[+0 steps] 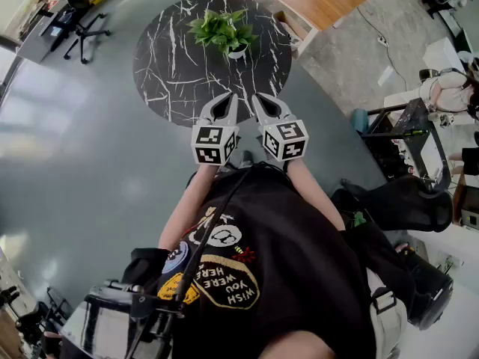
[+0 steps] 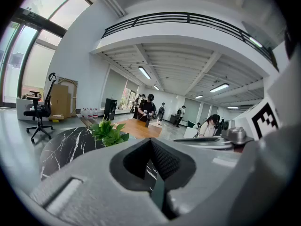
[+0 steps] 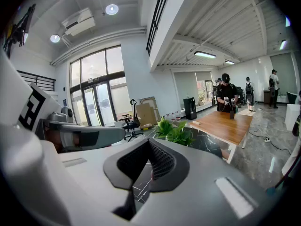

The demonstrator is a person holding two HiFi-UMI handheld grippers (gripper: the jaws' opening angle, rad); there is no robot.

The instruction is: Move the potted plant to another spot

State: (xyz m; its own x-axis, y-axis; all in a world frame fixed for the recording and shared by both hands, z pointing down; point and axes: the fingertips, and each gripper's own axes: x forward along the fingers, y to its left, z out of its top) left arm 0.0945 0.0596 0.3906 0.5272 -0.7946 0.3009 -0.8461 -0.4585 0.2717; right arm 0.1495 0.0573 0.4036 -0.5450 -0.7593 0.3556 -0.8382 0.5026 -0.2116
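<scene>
left hand-held gripper [image 1: 230, 97] and right hand-held gripper [image 1: 257, 98] both closed, empty, short of the potted plant [image 1: 223, 30] on the worktop [image 1: 161, 69]; grabbing leaves could tip it.

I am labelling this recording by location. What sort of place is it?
Probably an open-plan office or studio hall: a wheeled office chair stands near tall windows, a long wooden table fills the middle, and a railed upper gallery runs above strip lights.

Upside-down "WISH YOU WERE HERE" on a yellow-edged patch [image 1: 227, 280] on the person's black shirt [image 1: 299, 230]
</scene>
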